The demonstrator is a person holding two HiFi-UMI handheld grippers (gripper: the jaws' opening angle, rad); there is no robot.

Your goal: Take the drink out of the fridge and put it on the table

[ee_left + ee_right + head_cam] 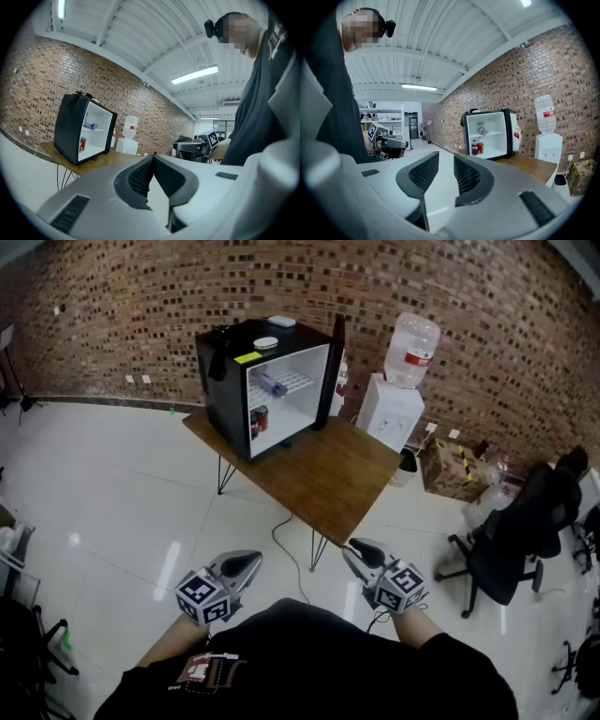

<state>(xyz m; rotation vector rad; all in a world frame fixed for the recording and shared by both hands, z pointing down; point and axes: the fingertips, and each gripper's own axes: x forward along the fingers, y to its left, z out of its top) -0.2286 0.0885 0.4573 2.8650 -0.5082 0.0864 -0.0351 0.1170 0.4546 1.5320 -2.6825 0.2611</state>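
A black mini fridge (225, 371) stands with its door open on the wooden table (328, 474), well ahead of me. On its floor are a red can (262, 418) and a dark drink (253, 423); a silver-blue can (272, 385) lies on the shelf. The right gripper view shows the same drinks (477, 148) inside the fridge (487, 133). My left gripper (246, 565) (153, 159) hangs low near my body, shut with nothing in it. My right gripper (354, 549) (446, 161) is beside it, open with a narrow empty gap. Both are far from the fridge.
A white water dispenser (394, 409) stands right of the table against the brick wall. Bags and boxes (459, 465) lie beyond it, and a black office chair (525, 521) is at the right. A cable (286, 545) trails on the white floor under the table's near corner.
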